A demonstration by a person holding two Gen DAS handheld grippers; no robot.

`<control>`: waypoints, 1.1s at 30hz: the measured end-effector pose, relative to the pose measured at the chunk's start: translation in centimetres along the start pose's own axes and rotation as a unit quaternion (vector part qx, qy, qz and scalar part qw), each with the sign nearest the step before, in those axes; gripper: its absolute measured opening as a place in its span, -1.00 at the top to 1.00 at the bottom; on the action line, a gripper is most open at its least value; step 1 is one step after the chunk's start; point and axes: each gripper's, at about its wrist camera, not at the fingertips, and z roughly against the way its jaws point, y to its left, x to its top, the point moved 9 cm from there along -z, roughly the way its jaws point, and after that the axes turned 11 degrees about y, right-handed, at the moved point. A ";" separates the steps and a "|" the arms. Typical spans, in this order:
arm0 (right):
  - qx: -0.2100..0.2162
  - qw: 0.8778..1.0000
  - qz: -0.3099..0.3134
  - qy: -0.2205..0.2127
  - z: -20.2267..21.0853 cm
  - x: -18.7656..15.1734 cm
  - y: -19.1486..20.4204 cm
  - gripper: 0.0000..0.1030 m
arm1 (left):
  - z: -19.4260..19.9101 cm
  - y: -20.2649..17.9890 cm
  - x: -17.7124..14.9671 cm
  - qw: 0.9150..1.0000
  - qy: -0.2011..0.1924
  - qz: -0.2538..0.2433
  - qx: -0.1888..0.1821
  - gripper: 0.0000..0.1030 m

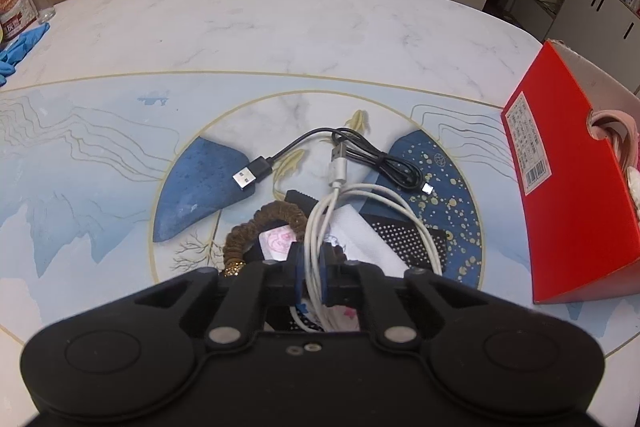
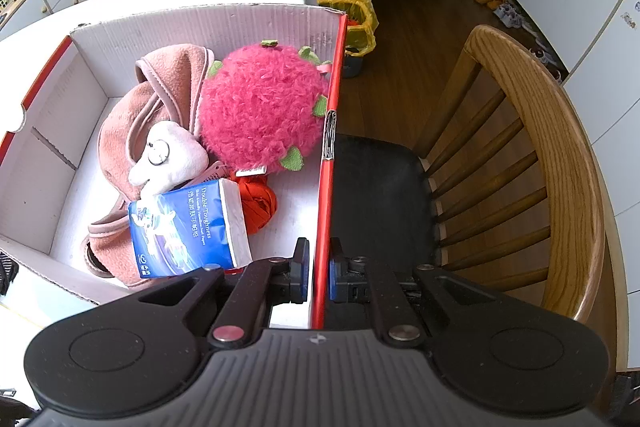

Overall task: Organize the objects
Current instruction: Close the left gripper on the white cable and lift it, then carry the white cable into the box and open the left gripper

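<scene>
The left hand-held gripper (image 1: 314, 277) is clenched on a coiled white cable (image 1: 320, 223) lying on the table (image 1: 280, 27). The right hand-held gripper (image 2: 319, 273) grasps the red box (image 2: 326, 187) wall; a pink plush (image 2: 262, 111) sits inside.

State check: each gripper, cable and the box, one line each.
left gripper: shut on the white cable, coil resting on the table
right gripper: shut on the red box wall
black cable: loose on table, untouched
red box: open, partly filled
tissue pack: inside box, tilted
</scene>
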 end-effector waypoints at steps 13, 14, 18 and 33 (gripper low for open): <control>0.004 1.000 -0.001 -0.003 -0.1 0.0 -0.1 0.83 | 5.2 -2.4 0.3 0.998 -0.047 -0.029 -0.016 0.98; 0.005 1.000 -0.001 -0.003 -0.1 0.0 -0.1 0.83 | 5.7 -2.7 0.3 0.998 -0.052 -0.033 -0.020 0.99; 0.007 1.000 -0.002 -0.005 -0.2 -0.1 -0.1 0.83 | 7.8 -4.4 0.6 0.996 -0.070 -0.048 -0.036 1.00; 0.012 1.000 -0.002 -0.008 -0.2 -0.1 -0.1 0.83 | 15.1 -10.0 2.8 0.981 -0.136 -0.092 -0.102 1.00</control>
